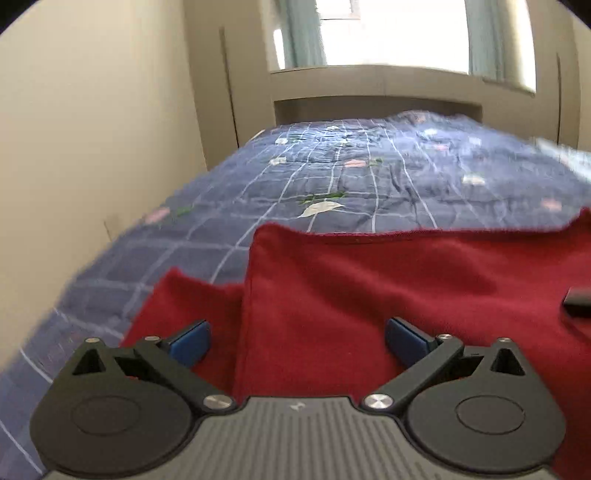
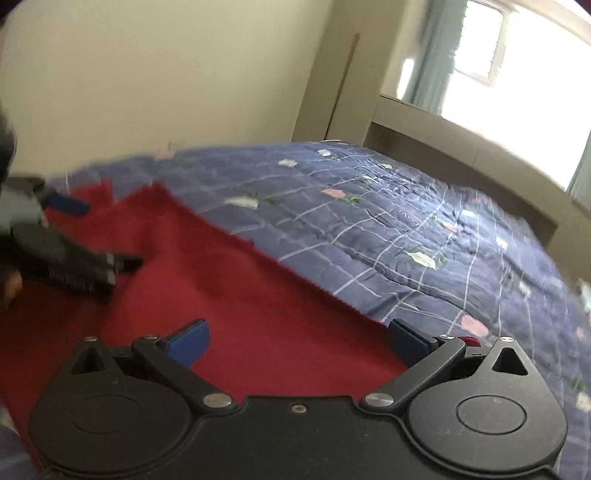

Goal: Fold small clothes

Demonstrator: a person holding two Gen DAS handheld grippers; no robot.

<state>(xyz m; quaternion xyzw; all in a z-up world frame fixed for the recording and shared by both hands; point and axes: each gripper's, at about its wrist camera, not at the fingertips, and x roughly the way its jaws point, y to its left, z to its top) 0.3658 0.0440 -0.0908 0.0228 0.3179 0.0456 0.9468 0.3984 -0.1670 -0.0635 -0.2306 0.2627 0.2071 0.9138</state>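
Note:
A dark red garment (image 1: 369, 288) lies flat on the bed, with a folded layer on top and a lower layer (image 1: 177, 295) sticking out at the left. My left gripper (image 1: 297, 339) is open just above its near part, holding nothing. The garment also shows in the right wrist view (image 2: 229, 295). My right gripper (image 2: 297, 339) is open over the garment's right edge, empty. The left gripper (image 2: 74, 236) appears at the left of the right wrist view, over the cloth.
The bed has a blue checked quilt (image 1: 369, 173) with flower patches, stretching far ahead. A cream wall (image 1: 92, 129) runs along the bed's left side. A window with curtains (image 1: 369, 33) and a ledge stand behind the bed.

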